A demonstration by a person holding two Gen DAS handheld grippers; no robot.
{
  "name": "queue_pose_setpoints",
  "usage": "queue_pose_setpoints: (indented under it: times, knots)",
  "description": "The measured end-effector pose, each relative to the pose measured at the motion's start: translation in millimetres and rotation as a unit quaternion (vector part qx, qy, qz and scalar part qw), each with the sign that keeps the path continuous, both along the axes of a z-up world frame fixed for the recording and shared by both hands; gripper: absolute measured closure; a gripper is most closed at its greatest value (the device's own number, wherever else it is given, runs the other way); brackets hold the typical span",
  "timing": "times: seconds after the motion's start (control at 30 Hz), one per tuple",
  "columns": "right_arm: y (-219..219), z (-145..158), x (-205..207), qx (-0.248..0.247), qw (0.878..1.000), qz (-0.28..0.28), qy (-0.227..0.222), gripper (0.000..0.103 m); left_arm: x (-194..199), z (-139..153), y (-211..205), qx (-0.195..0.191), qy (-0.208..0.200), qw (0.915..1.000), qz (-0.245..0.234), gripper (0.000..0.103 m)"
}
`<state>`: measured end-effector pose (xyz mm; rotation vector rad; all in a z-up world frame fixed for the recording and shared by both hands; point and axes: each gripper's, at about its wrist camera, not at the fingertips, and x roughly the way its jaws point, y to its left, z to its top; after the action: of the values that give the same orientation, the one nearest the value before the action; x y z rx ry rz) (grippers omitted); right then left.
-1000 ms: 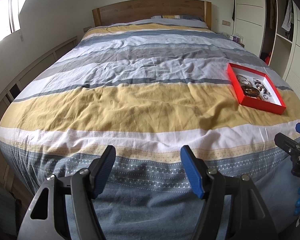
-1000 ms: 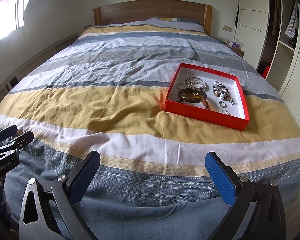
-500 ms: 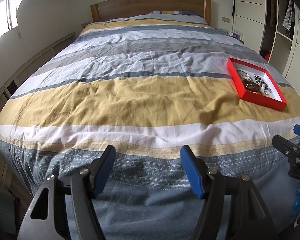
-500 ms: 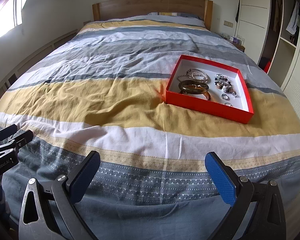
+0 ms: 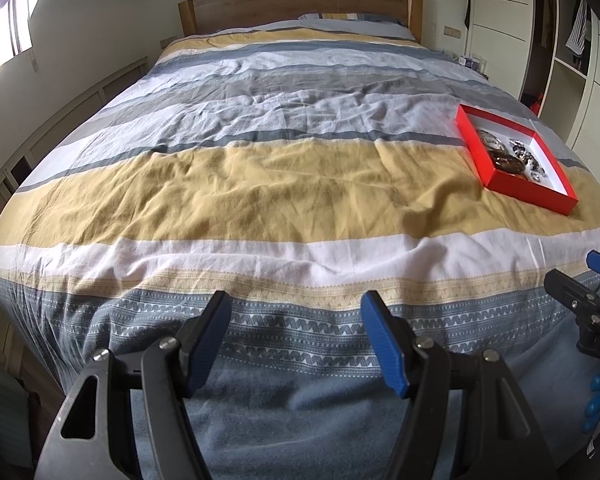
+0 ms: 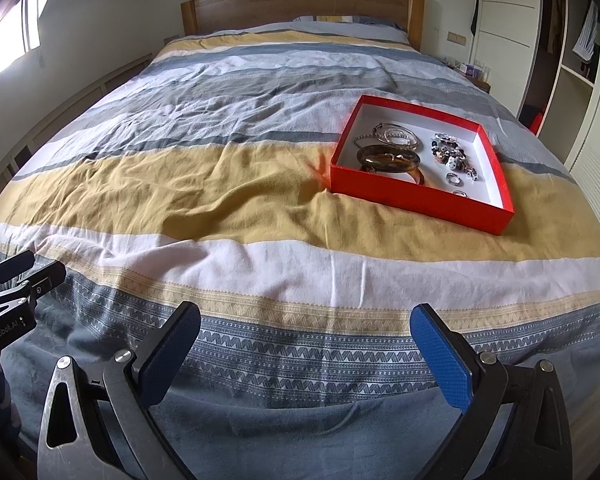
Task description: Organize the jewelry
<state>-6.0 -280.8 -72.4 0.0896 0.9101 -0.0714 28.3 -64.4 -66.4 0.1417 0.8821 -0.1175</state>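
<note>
A shallow red box (image 6: 416, 196) with a white inside lies on the yellow stripe of the bed, right of centre. It holds a brown bangle (image 6: 388, 159), silver bracelets (image 6: 398, 135), a beaded charm bracelet (image 6: 452, 156) and small rings (image 6: 452, 178). The left wrist view shows the same red box (image 5: 500, 178) far to the right. My left gripper (image 5: 296, 316) hangs open over the foot of the bed, nothing between its fingers. My right gripper (image 6: 306, 330) is open too, wide, well short of the box.
A striped duvet (image 6: 220, 200) covers the bed, with a wooden headboard (image 6: 300, 4) at the far end. White wardrobes and open shelves (image 6: 572, 60) line the right wall. A window (image 6: 8, 44) is on the left. A nightstand (image 6: 474, 74) stands beside the headboard.
Both views have tilted slightly, so the bed and red box shifted a little in frame. Both grippers stay open over the foot of the bed.
</note>
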Motion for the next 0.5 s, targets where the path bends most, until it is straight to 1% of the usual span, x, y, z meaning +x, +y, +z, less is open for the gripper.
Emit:
queue_pose_setpoints:
  times: [0.3,0.5]
  knots:
    - [-3.1,-5.1,0.8,0.004,1.000,-0.003,0.005,0.001,-0.4,-2.2,-1.2,-0.007,0.005,1.0000,-0.005,0.038]
    - [-5.4,-6.4,0.7,0.007,1.000,-0.005,0.006,0.001,-2.2,-1.3,-2.6,-0.010,0.000,0.9999,-0.007,0.038]
